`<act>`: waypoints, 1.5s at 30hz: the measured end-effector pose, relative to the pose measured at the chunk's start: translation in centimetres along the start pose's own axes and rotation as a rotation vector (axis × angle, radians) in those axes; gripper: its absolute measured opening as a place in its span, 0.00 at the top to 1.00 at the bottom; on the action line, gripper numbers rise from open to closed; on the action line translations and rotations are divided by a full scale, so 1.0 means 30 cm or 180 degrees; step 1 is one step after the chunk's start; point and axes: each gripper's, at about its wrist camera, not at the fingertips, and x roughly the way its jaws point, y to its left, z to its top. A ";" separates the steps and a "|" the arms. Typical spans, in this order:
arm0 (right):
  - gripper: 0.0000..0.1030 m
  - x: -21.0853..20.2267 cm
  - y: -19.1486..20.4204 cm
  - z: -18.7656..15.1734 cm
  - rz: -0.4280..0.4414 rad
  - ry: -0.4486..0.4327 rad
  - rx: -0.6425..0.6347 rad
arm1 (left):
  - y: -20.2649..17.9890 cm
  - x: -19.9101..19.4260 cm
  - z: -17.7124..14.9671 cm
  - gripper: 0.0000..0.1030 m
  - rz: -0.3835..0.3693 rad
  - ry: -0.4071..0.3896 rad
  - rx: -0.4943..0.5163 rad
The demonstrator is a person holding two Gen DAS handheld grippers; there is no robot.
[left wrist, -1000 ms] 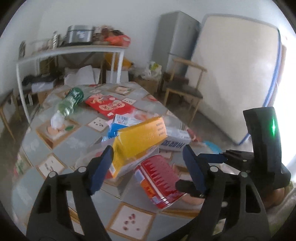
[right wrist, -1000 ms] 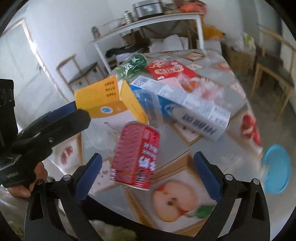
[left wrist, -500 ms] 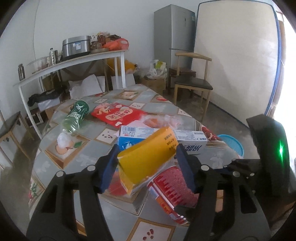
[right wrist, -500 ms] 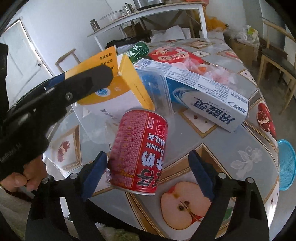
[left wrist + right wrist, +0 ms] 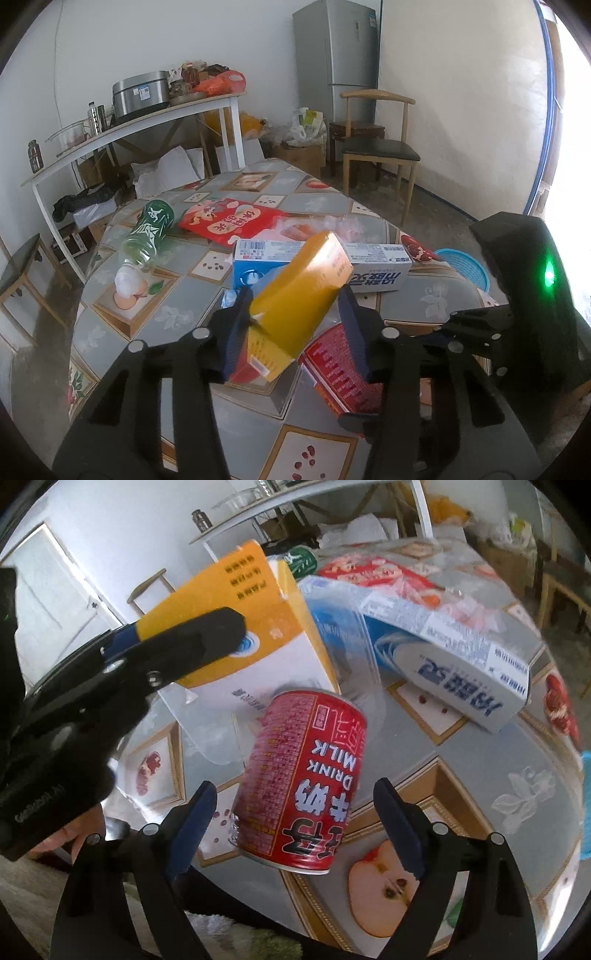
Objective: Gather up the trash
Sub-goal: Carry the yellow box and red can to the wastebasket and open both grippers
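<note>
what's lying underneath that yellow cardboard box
A clear plastic tray shows beneath the yellow cardboard box, resting on the patterned tablecloth. Whatever lies under the tray's covered part is hidden.

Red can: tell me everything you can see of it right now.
The red can is a cylindrical metal-looking drink tin printed "DRINK MILK" in white, plus Chinese characters. It stands tilted on the table, between the open pads of the right hand-held gripper, which are not yet touching it. A clear plastic tray sits behind it.
</note>
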 end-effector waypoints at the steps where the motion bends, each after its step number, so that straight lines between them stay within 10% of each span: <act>1: 0.18 0.005 -0.004 0.002 0.0024 0.0022 0.0034 | 0.001 0.000 0.001 0.63 0.0001 0.0001 0.0010; 13: 0.18 0.020 -0.079 0.036 0.0603 0.0133 0.0608 | 0.000 -0.042 0.008 0.70 -0.0021 -0.0112 0.0054; 19: 0.37 0.048 -0.121 0.036 0.0615 0.0231 0.0828 | 0.018 -0.101 0.037 0.70 -0.0021 -0.0279 -0.0054; 45: 0.38 0.007 -0.402 -0.054 0.1463 0.0066 0.1609 | 0.034 -0.248 0.162 0.71 -0.0073 -0.0569 -0.0536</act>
